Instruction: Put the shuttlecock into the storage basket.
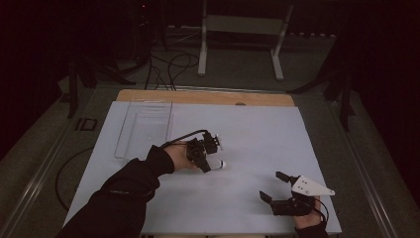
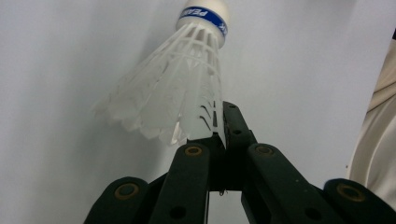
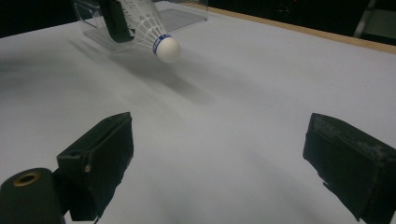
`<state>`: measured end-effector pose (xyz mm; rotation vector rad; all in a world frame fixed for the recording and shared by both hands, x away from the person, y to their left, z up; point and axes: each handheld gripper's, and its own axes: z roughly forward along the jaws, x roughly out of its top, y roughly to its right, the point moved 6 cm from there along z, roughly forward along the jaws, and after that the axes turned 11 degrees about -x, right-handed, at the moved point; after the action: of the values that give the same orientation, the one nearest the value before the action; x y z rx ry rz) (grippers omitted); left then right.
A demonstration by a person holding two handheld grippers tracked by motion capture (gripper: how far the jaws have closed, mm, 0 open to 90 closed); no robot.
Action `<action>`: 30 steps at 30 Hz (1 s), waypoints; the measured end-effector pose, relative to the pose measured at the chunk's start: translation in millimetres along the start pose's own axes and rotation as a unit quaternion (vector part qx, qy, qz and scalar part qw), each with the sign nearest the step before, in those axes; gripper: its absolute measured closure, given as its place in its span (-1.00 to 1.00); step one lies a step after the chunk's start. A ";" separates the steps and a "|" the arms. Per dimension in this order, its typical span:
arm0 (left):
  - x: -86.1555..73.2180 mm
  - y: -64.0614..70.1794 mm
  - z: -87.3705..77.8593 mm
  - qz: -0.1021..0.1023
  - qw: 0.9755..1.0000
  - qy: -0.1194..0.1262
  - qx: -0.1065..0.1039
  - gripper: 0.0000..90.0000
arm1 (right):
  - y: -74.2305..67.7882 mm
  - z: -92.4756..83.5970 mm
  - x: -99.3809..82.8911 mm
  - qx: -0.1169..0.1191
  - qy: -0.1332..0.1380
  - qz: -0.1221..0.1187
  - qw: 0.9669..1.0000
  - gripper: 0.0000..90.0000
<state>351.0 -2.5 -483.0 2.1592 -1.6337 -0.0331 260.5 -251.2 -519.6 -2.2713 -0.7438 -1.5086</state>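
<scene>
A clear tray (image 1: 143, 126) sits at the table's (image 1: 247, 129) left rear. Right of it, the left gripper (image 1: 204, 166) pinches a white shuttlecock (image 2: 177, 93) by its skirt, above mid-table. Near the front right, the right gripper (image 1: 277, 187) gapes wide, empty.

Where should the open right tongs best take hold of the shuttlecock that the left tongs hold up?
Probably the rounded cork: the shuttlecock is pinched by its skirt rim in the left tongs, leaving its firm cork free and facing the right tongs.
</scene>
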 end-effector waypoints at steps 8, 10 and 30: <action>-8.1 3.3 -7.5 0.006 1.000 -0.004 -0.001 1.00 | -1.0 0.6 -0.1 0.000 -0.003 0.000 1.000 -0.81; -9.5 4.6 -10.2 0.008 1.000 -0.003 -0.003 1.00 | -0.9 0.4 0.0 0.000 -0.002 0.001 1.000 -0.81; -26.8 2.7 -53.3 0.002 1.000 0.026 0.011 1.00 | 0.8 0.6 -0.1 -0.002 0.000 -0.002 1.000 -0.78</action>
<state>354.9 38.8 -440.0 2.1545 -1.6172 0.0421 261.3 -251.6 -519.9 -2.2740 -0.7448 -1.5137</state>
